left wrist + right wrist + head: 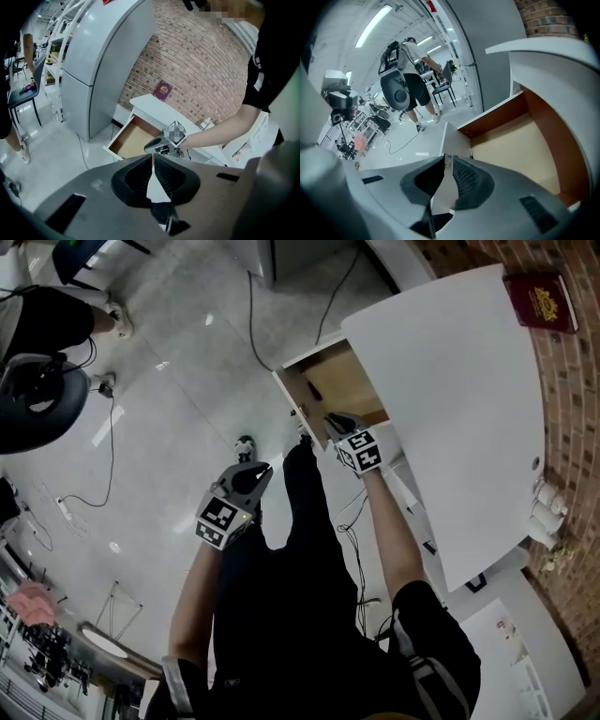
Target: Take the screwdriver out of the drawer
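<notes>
The wooden drawer (349, 381) of the white table (459, 399) stands pulled out. A thin dark tool (312, 390), which looks like the screwdriver, lies near its front left corner. My right gripper (331, 419) points steeply down over the drawer's front edge. In the right gripper view its jaws (448, 160) stand slightly apart with nothing between them, above the drawer's bare floor (515, 140). My left gripper (253, 472) hangs over the floor left of the drawer, shut and empty (153, 157). The left gripper view also shows the right gripper (158, 144) at the drawer (131, 138).
A dark red book (541, 301) lies on the table's far corner, and small white things (547, 504) stand by the brick wall. A tall grey cabinet (103, 61) is left of the table. Cables (251, 324) run over the floor. A person (412, 82) stands far off.
</notes>
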A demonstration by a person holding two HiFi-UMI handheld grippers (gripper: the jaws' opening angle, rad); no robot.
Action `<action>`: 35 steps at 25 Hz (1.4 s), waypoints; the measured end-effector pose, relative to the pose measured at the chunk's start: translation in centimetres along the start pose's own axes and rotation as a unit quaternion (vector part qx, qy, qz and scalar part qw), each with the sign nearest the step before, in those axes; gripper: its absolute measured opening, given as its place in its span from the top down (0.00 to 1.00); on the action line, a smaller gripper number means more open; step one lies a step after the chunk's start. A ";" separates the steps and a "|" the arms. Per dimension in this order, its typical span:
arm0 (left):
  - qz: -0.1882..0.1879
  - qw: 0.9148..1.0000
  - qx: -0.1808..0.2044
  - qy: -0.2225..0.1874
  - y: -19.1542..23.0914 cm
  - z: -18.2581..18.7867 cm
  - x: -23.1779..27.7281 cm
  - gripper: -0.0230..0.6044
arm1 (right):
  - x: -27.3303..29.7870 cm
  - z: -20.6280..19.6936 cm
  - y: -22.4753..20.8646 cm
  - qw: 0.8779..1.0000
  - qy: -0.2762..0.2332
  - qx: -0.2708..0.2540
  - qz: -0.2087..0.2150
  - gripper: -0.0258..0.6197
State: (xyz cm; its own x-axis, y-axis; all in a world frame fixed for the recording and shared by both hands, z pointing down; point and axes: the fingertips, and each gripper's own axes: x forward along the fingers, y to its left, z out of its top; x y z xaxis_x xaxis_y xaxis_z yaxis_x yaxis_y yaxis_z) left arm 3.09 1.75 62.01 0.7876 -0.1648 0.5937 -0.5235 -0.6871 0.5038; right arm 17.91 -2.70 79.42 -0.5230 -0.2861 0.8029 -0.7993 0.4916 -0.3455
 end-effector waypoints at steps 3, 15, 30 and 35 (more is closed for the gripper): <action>0.002 1.000 -0.016 -0.008 0.8 -0.6 0.2 0.92 | 2.3 -0.5 -1.2 1.000 0.016 0.001 -0.004 0.79; 0.001 0.999 -0.041 -0.008 2.9 -3.8 1.8 0.92 | 10.6 -3.8 -5.2 0.995 0.097 -0.023 -0.024 0.75; -0.002 0.997 -0.075 -0.015 3.6 -5.0 3.1 0.92 | 15.7 -7.4 -8.7 0.979 0.198 -0.041 -0.008 0.68; 0.000 0.996 -0.083 -0.015 3.9 -5.4 3.2 0.92 | 16.2 -7.9 -8.3 0.978 0.206 -0.021 0.018 0.74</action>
State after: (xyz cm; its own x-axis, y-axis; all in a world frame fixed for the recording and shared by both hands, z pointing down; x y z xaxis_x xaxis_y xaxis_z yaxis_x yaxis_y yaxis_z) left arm 1.79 2.37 69.24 0.7954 -0.1882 0.5761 -0.5687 -0.5603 0.6021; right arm 18.43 -4.97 99.13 -0.3801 0.0844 0.9211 -0.7653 0.5306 -0.3644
